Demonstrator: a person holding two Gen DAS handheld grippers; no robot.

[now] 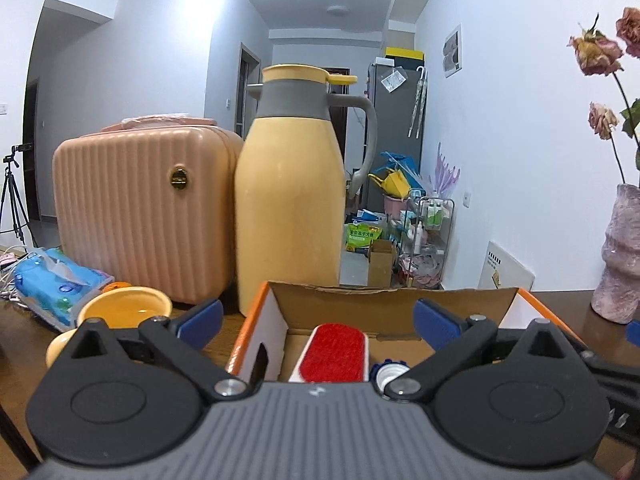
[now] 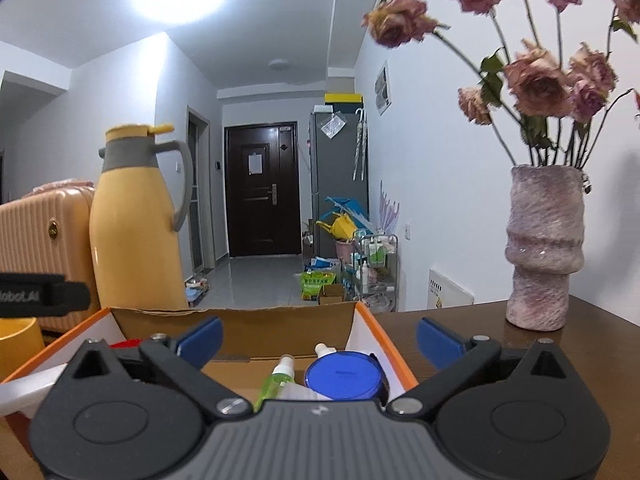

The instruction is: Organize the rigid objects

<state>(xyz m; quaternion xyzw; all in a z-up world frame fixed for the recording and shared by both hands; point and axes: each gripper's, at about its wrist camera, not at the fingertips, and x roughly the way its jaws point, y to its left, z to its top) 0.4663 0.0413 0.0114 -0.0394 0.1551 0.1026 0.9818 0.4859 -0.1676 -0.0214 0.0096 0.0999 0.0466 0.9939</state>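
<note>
A: Left wrist view?

B: Left gripper [image 1: 318, 318], blue pads on black linkages, jaws spread wide, nothing between them. It hangs over an open cardboard box with orange rim and white outer walls [image 1: 256, 336]. Inside: a white lint brush with red bristly pad [image 1: 332, 354] and a blue-rimmed white bottle cap [image 1: 390, 374] beside it. Back flap edge is ragged.

A: Around it?

B: Matte yellow thermos jug with grey collar and handle [image 1: 290, 200] stands just behind the box; ribbed peach hard-shell case [image 1: 140, 212] beside that. Glossy yellow bowl [image 1: 126, 308] and blue tissue pack [image 1: 56, 284] at left on the dark wood table [image 1: 216, 340].

A: Right wrist view?

B: Right gripper [image 2: 320, 340] also wide, empty, above the same box. Contents here: clear green spray bottle with white nozzle [image 2: 278, 382] lying down, touching a round blue plastic lid [image 2: 344, 376]. Box's right wall leaves bare tabletop up to a rough, mottled pink ceramic vase [image 2: 540, 252] of dried roses [image 2: 536, 80].
</note>
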